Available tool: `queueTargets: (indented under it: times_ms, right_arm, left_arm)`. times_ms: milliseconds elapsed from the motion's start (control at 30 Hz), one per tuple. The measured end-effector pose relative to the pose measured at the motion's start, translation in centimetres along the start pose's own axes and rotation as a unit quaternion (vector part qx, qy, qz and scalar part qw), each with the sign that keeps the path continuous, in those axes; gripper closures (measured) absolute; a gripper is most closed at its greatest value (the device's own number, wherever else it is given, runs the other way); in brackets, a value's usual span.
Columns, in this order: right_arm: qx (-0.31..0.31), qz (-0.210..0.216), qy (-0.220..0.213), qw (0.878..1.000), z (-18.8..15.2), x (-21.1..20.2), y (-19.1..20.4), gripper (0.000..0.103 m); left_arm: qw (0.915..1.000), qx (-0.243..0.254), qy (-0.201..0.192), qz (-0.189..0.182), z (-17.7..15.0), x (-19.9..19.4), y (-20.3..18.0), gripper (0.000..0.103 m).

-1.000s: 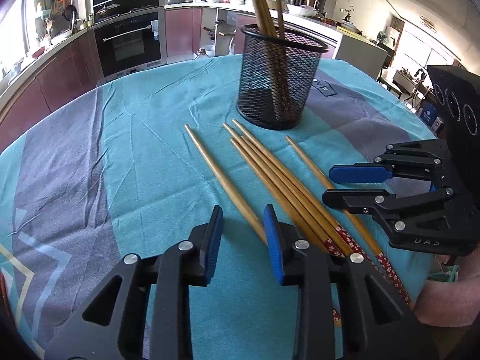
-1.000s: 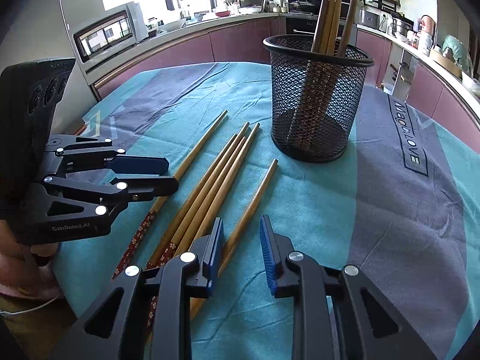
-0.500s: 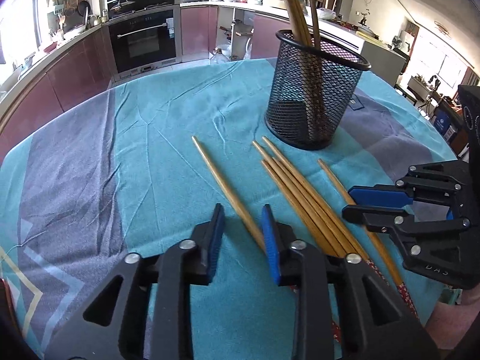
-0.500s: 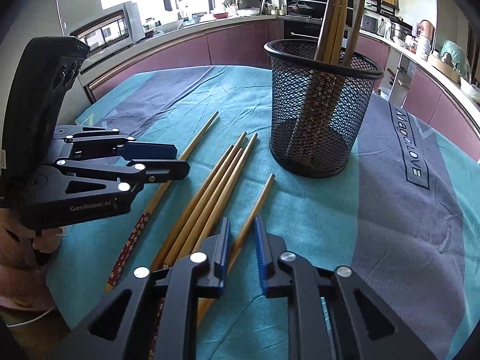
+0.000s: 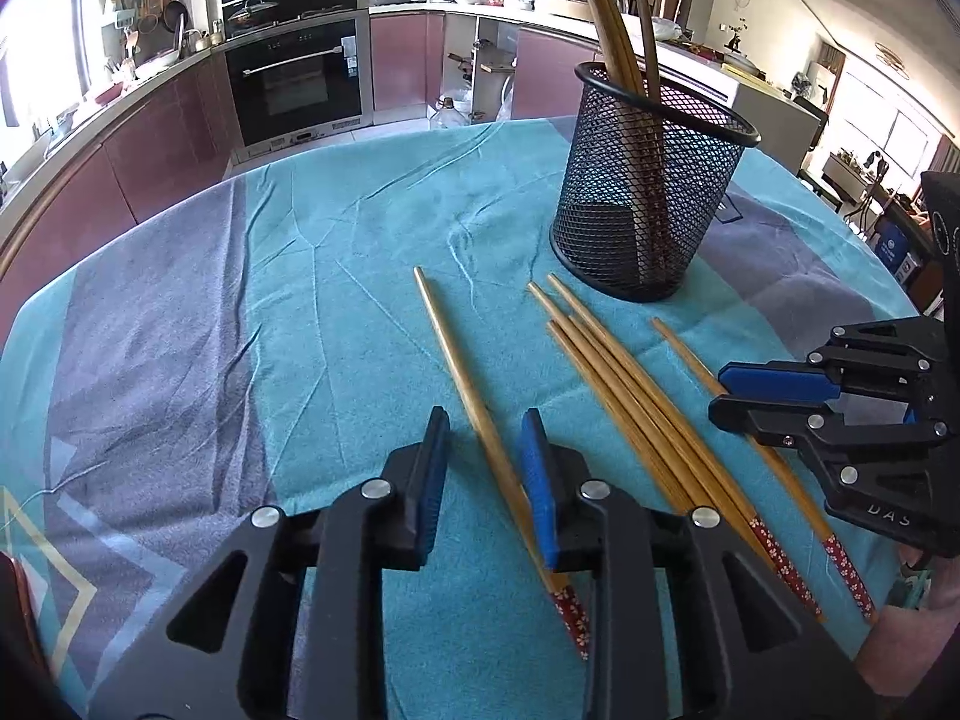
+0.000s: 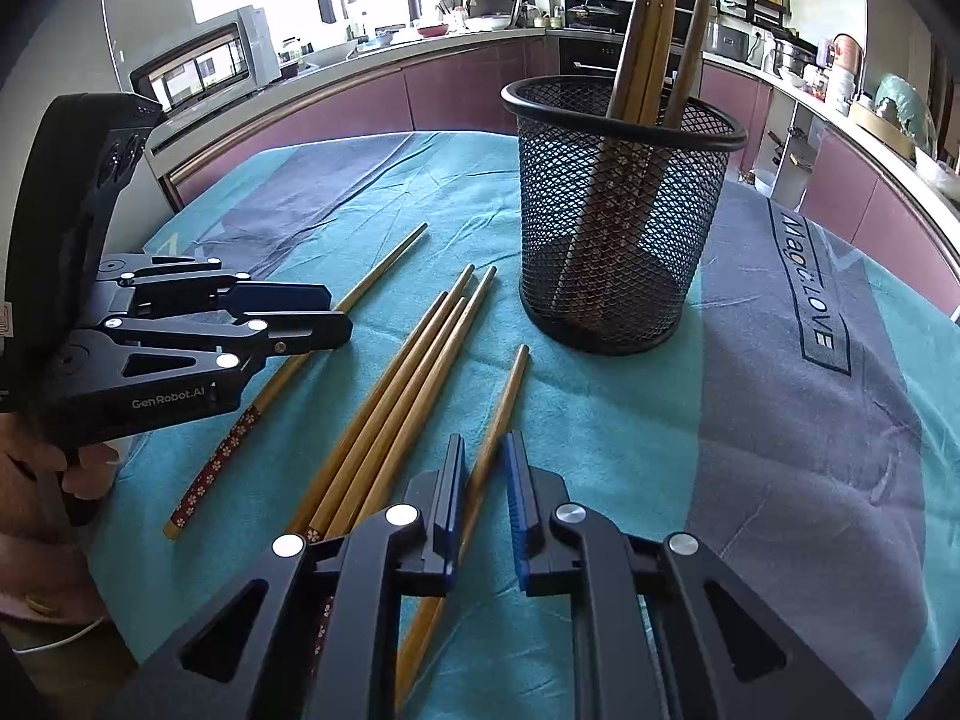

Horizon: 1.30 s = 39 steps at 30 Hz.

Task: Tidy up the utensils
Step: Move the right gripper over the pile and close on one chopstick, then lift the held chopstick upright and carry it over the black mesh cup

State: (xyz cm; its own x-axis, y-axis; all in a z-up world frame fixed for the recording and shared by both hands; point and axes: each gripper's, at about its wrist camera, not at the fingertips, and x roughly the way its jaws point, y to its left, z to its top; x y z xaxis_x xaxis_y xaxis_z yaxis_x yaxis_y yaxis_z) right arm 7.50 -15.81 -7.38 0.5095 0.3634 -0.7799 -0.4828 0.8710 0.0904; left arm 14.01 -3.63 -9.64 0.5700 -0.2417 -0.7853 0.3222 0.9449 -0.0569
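Several wooden chopsticks lie on a teal cloth in front of a black mesh holder [image 5: 648,192] that holds a few more upright; the holder also shows in the right wrist view [image 6: 618,222]. My left gripper [image 5: 486,450] is open, its jaws either side of the leftmost single chopstick [image 5: 462,372]. My right gripper [image 6: 485,468] is open with a narrow gap, its jaws around the rightmost single chopstick [image 6: 501,414], which still lies on the cloth. A bundle of chopsticks [image 6: 414,372] lies between the two. Each gripper shows in the other's view [image 5: 780,396] [image 6: 288,324].
The round table's teal and grey cloth [image 5: 240,330] is wrinkled. The table's near edge runs just behind the grippers. Kitchen cabinets and an oven [image 5: 294,78] stand beyond the table.
Both grippers moved forward and down over the chopsticks. The right gripper's jaws narrowed around the rightmost chopstick. The left gripper came to straddle the leftmost one.
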Motion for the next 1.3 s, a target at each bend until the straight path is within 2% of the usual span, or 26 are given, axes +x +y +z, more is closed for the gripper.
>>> queueTargets:
  times_ms: [100, 233, 700, 1300]
  right_arm:
    - [0.013, 0.007, -0.002, 1.000, 0.0, -0.1, -0.3, 0.095]
    - [0.022, 0.017, -0.005, 1.000, -0.2, -0.4, -0.8, 0.098]
    - [0.048, 0.058, -0.050, 0.996, 0.0, -3.7, -1.6, 0.098]
    - [0.066, 0.075, -0.139, 0.985, 1.5, -8.9, -3.1, 0.098]
  left_arm:
    - [0.9999, -0.012, 0.000, -0.002, 0.1, 0.1, 0.1, 0.090]
    - [0.9997, -0.022, -0.003, -0.006, 0.1, -0.1, 0.1, 0.095]
    - [0.9988, -0.025, -0.038, -0.020, 0.6, -3.1, 0.0, 0.095]
    - [0.9900, -0.038, -0.097, -0.095, 2.2, -8.6, 0.1, 0.095]
